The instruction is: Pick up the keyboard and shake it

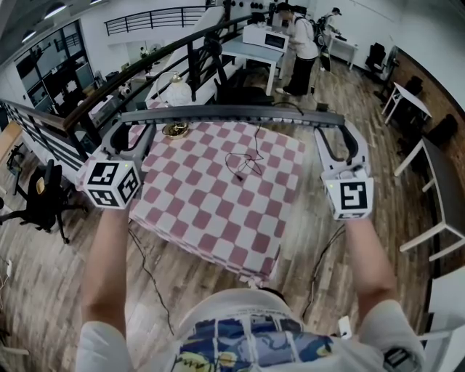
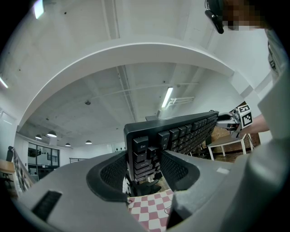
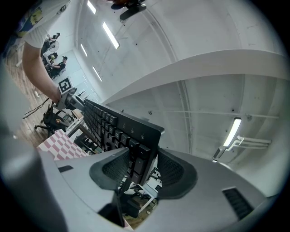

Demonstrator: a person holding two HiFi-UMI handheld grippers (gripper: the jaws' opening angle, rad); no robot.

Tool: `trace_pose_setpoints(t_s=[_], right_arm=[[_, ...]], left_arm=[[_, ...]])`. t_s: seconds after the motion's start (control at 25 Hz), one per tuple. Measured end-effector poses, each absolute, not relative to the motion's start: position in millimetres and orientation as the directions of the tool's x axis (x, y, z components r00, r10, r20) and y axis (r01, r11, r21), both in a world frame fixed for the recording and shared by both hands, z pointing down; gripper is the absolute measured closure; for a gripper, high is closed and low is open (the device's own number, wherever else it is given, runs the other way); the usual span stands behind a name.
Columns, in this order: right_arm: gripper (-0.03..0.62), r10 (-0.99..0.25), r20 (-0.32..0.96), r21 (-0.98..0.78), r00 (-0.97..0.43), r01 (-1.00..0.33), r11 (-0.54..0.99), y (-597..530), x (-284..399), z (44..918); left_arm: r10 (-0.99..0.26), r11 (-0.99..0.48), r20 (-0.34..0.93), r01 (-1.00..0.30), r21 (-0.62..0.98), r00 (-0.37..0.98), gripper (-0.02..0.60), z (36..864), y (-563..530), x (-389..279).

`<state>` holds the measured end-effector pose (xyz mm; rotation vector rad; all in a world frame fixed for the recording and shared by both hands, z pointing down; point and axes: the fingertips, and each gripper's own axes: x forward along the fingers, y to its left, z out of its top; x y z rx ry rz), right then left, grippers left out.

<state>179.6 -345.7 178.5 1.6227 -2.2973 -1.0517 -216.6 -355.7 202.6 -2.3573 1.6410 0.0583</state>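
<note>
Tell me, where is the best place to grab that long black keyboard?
By its two short ends, one from each side. The keyboard is long and thin, so jaws fit across its thickness. That is how it is held now: the left hand-held gripper clamps the Esc end, the right hand-held gripper the other end.

One keyboard point(image 1: 232, 114), two claws point(image 1: 135, 129) point(image 1: 340, 134), one checkered table point(image 1: 203, 207), two people point(image 1: 301, 45) point(image 1: 333, 19) beyond.

Head view only gives me the keyboard point(image 1: 232, 114) edge-on, so I can't see any keys there. It blocks the far edge of the checkered surface point(image 1: 211, 211) and part of some gold thing point(image 1: 175, 130) in the upper left. In the left gripper view most key labels are too blurry to read.
</note>
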Motion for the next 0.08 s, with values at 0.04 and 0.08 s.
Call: trace_pose_setpoints(t_s=[0.04,0.08], right_arm=[[0.404,-0.872,-0.271,0.607,-0.409,-0.775,0.175,-346.4,179.9,179.2],[0.404,-0.872,-0.270,0.605,-0.408,-0.776,0.176,-347.1,180.3,180.0]], left_arm=[[-0.915,-0.325,-0.183,-0.926,-0.195,0.359,0.361,203.3,-356.7,-216.2],[-0.915,-0.326,-0.182,-0.925,-0.194,0.361,0.360,204.1,-357.8,-215.7]])
